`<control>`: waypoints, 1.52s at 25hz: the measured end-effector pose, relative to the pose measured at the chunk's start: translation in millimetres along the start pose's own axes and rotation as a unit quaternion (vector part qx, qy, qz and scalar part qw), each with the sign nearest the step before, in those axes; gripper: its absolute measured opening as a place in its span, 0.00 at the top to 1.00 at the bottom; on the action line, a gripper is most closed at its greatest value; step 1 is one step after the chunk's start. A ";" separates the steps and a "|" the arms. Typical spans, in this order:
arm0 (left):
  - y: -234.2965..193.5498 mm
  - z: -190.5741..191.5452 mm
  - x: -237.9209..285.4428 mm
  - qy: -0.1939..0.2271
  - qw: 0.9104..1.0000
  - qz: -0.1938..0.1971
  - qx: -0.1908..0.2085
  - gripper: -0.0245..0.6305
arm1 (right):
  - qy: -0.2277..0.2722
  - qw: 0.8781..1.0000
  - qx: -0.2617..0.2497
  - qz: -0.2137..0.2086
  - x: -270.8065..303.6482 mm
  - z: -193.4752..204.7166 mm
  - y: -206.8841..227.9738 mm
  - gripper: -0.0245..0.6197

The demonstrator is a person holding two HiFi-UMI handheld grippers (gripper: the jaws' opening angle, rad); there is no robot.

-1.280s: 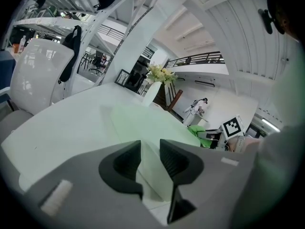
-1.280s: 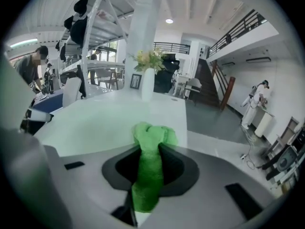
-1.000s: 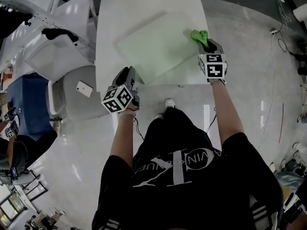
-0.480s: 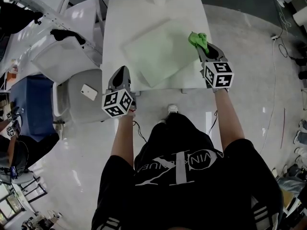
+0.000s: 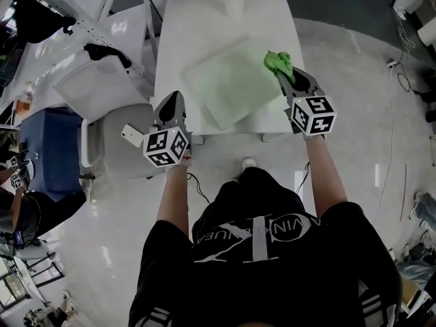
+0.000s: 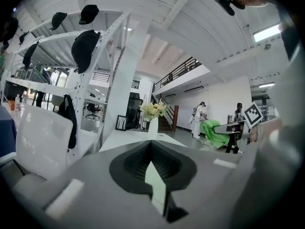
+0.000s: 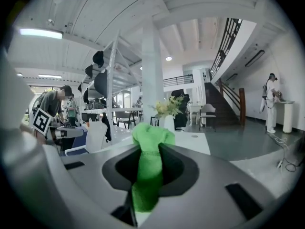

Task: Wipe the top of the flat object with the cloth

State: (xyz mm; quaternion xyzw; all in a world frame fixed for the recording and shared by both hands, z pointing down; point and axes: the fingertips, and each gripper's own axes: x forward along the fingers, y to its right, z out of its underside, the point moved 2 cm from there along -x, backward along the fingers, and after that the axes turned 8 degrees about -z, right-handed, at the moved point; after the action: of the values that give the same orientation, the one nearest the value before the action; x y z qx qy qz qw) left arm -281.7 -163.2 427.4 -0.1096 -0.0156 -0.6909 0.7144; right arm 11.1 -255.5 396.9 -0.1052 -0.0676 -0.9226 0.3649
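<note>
Over table (image 5: 178,38), cloth (image 5: 278,60) (green) pinched in right claw (image 5: 282,72).

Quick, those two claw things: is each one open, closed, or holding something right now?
Left gripper: closed, holding nothing.
Right gripper: closed on the green cloth.

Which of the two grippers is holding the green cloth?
The right gripper: the cloth is clamped between its jaws. The left gripper is shut with nothing between its jaws.
</note>
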 end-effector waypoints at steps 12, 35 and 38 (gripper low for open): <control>-2.1 -41.4 -15.6 0.048 0.998 -0.004 0.030 0.95 | 0.022 0.999 -0.044 -0.006 -8.6 -28.2 -16.7 0.85; -5.0 -67.5 -35.6 0.088 0.995 -0.021 0.038 0.95 | 0.047 0.998 -0.042 0.007 -28.1 -41.7 -13.9 0.85; -5.1 -66.2 -36.7 0.088 0.995 -0.021 0.037 0.95 | 0.043 0.998 -0.040 0.006 -27.3 -39.1 -13.0 0.85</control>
State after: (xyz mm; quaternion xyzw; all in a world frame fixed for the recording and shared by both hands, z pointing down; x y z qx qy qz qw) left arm -296.9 -139.0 357.2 -0.0214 0.0199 -0.7119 0.7017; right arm 16.0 -236.0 351.8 -0.0805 -0.0141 -0.9260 0.3686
